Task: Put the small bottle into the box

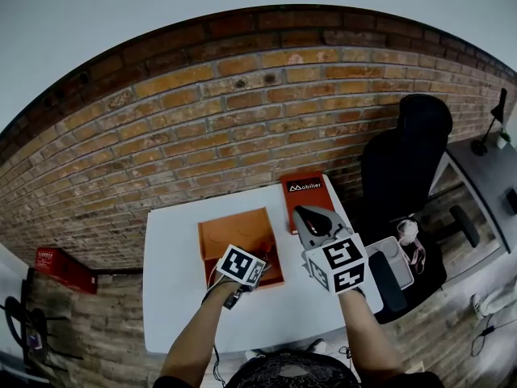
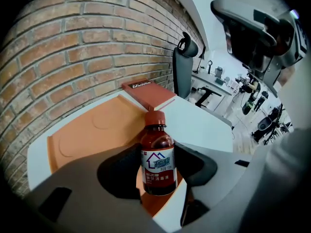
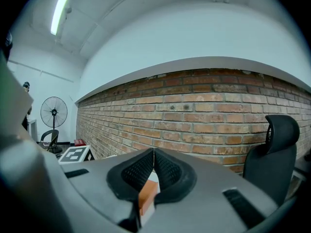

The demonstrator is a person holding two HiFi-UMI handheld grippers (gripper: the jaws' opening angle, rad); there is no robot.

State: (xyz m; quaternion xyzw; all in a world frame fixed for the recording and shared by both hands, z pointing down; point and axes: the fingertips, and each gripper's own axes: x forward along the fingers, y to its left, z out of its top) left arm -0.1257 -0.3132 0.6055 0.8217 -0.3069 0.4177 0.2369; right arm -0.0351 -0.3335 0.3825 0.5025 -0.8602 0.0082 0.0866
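**Q:** Layout, big to small?

**A:** One white desk (image 1: 174,297) under both tongs. One open orange box (image 1: 234,234) directly below my left tongs (image 2: 158,174). One orange lid (image 1: 304,198) beyond it, below my right tongs (image 3: 153,154). One small bottle (image 2: 157,154). Two tongs in all.

**Q:** State of the tongs?

**A:** The left pair is clamped on the brown bottle's body. The bottle is upright, its red cap clear above the jaws, and it hangs over the box's near edge. I can't tell whether its base touches anything. The right pair is pressed together at the tips and empty. A strip of orange shows below the gap.

**Q:** How do I set it down well?

**A:** My judgement: carry it further in, past the rim. Hold it plumb and lower until the base sits flat on the box floor. Only then part the jaws, and lift straight off so the cap isn't clipped.
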